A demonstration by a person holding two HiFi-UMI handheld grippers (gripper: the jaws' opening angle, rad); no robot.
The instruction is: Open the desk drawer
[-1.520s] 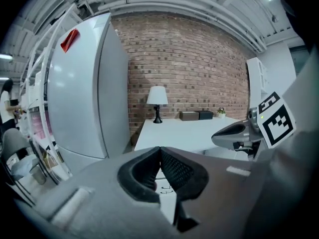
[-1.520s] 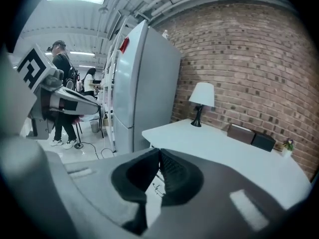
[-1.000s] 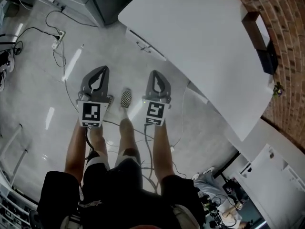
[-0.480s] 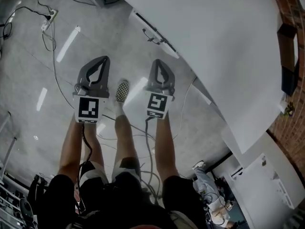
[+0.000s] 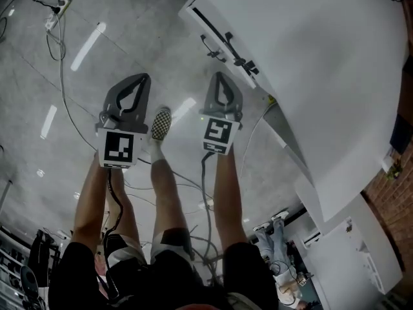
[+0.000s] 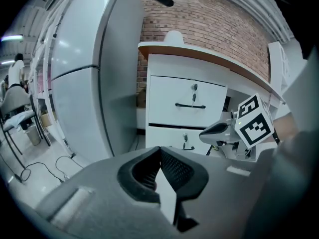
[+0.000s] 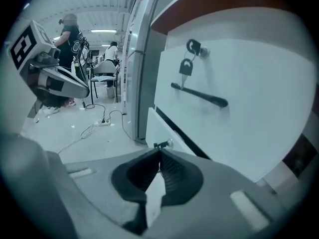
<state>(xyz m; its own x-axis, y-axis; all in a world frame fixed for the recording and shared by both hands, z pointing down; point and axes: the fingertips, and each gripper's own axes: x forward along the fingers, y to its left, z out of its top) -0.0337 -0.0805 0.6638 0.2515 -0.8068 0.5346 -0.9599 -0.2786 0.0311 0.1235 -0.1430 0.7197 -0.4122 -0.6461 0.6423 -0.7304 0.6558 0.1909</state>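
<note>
Drawer front face-on: left gripper view only.

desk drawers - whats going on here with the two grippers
A person stands at a white desk, a gripper in each hand. The left gripper and right gripper are both shut and empty, held out toward the drawers. The upper drawer is closed, keys hanging from its lock; neither gripper touches its black handle yet.

Brick wall, glossy grey floor
</note>
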